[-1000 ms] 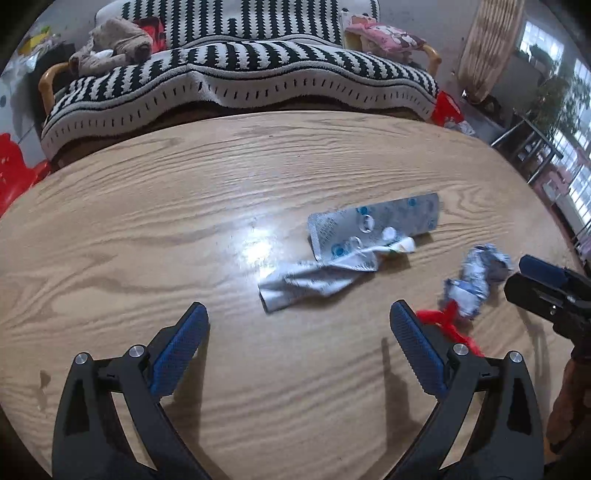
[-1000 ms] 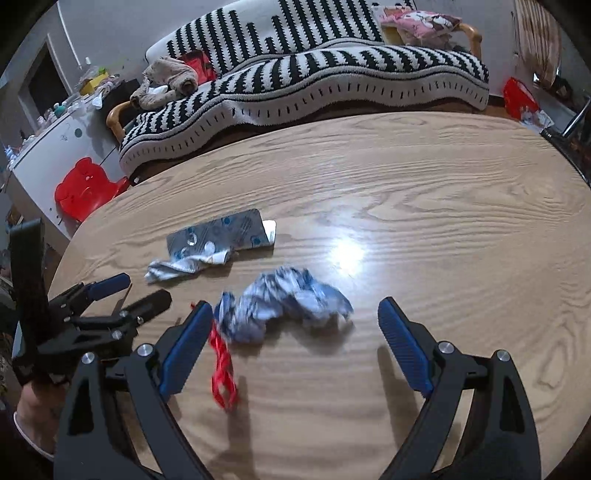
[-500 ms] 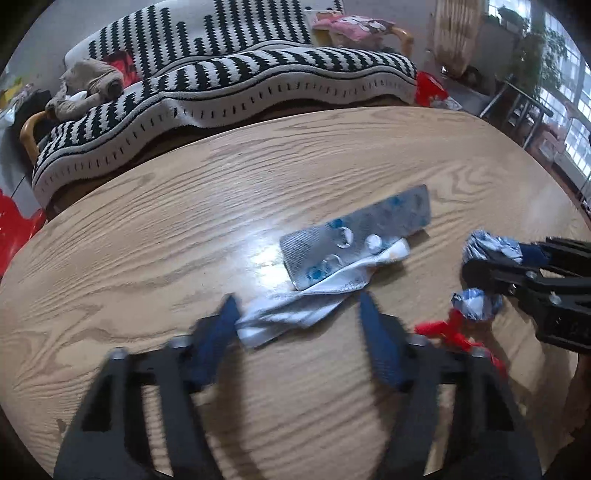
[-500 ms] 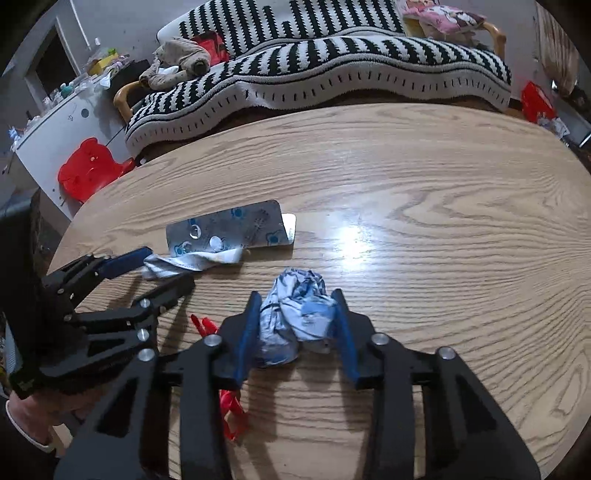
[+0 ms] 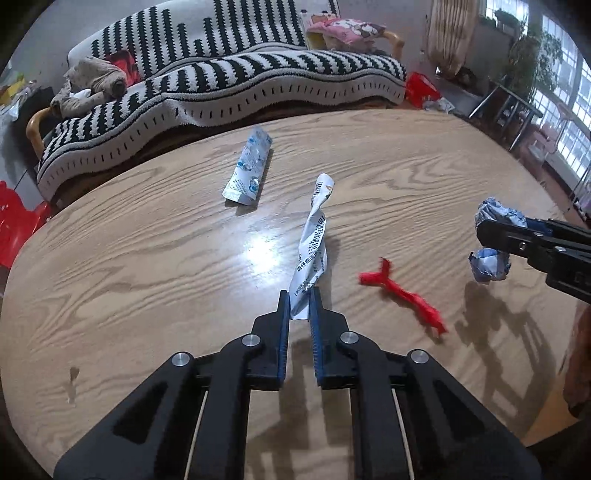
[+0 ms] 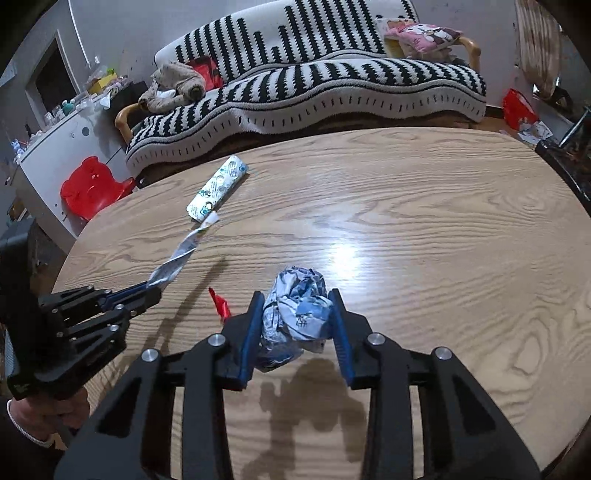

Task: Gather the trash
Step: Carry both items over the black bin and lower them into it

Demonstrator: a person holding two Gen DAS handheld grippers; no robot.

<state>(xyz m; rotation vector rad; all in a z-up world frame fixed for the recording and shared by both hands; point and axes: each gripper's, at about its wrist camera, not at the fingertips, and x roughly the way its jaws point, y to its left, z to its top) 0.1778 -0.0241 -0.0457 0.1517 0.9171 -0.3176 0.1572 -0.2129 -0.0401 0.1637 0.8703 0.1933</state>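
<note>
Since a second ago both my tongs have closed and lifted: my left gripper (image 5: 300, 303) has just been closing and now pinches the twisted paper strip (image 5: 313, 243) by its near end, so it trails forward, off the table (image 5: 147, 266). My right gripper (image 6: 297, 319) clamps the crumpled paper ball (image 6: 297, 314), jaws held apart by its bulk. Both point steeply downward. Blister pack (image 5: 248, 170) and red scrap (image 5: 402, 293) remain on the wood.

Striped black-white sofa (image 5: 229, 85) behind wooden table (image 5: 129, 258); plush toy (image 6: 173, 86), pink cushion (image 6: 424, 35) on sofa; red stool (image 6: 92, 184) beside.
</note>
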